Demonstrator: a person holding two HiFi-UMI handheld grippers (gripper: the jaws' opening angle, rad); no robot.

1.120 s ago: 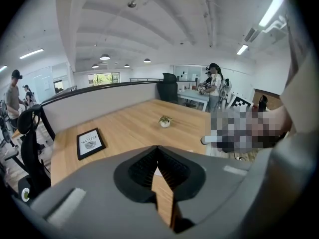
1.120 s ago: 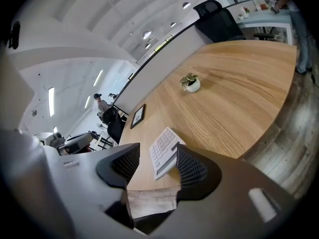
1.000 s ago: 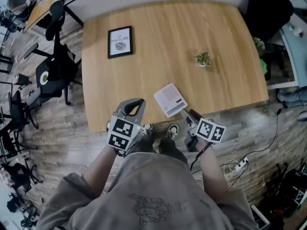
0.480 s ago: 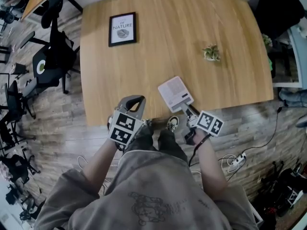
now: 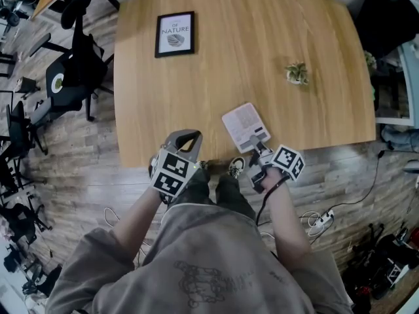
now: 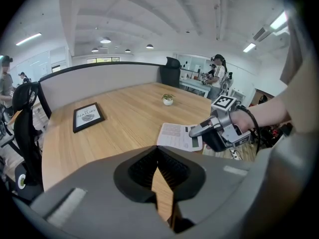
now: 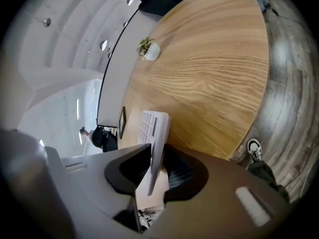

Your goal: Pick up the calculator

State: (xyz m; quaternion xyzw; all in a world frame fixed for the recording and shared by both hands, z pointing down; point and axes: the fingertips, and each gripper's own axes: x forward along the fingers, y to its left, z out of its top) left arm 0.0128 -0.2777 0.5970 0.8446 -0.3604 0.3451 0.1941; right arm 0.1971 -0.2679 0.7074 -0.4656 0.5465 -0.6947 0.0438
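— Found the calculator [image 5: 243, 123]?
— Lying at the table's [image 5: 229, 57] near edge, inside the right gripper's [image 5: 256, 144] closing jaws. Left gripper [image 5: 185, 136] pinched together, empty.
— Hard to lift?
— Probably light, stiff, slippery. Best pinched by the edge.

Matt wooden table [image 5: 229, 57]; smooth white plastic calculator [image 5: 243, 123]

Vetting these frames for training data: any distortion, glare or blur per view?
Head view: sharp, evenly lit, table edges bowed. Left gripper view: fisheye, dark corners, ceiling lights blown out. Right gripper view: horizon rolled sideways, calculator soft up close.
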